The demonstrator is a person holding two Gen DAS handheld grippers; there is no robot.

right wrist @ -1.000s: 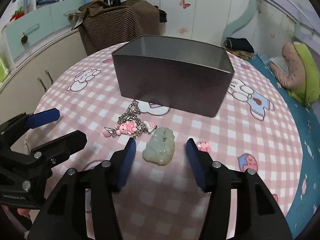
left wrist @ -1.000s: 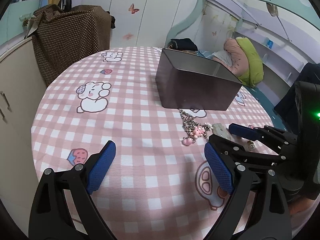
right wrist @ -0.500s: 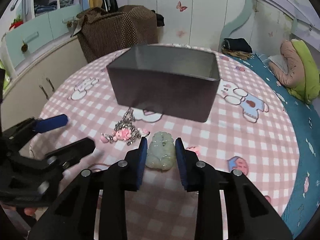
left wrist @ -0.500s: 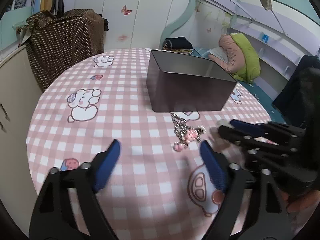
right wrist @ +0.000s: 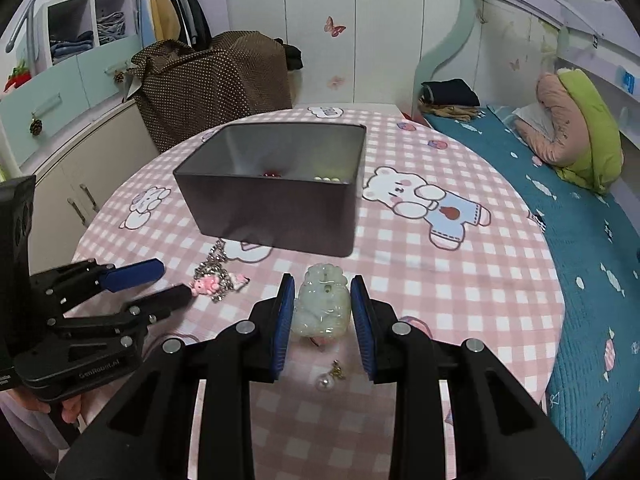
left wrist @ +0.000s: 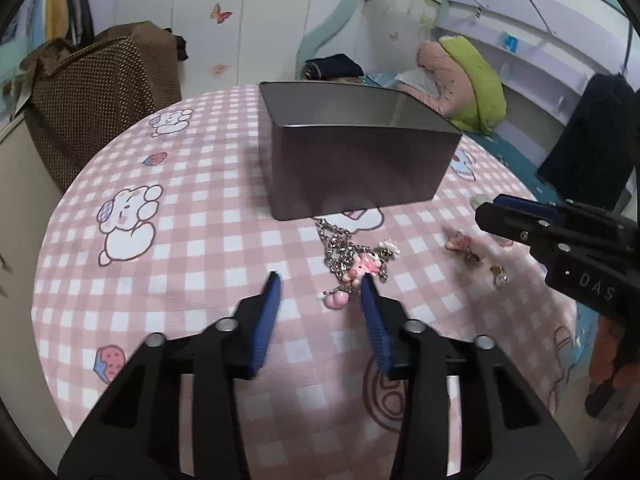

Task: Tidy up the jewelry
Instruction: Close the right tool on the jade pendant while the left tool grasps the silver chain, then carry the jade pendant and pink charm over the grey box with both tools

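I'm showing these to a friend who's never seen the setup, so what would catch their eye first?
Probably the pale green jade pendant pinched in the right gripper, lifted off the pink checked tablecloth. Next, the dark tin mid-table, with a few small pieces already inside. Then the silver chain with pink charms in front of the tin, where the left gripper has just been closing, the chain not yet between its jaws.
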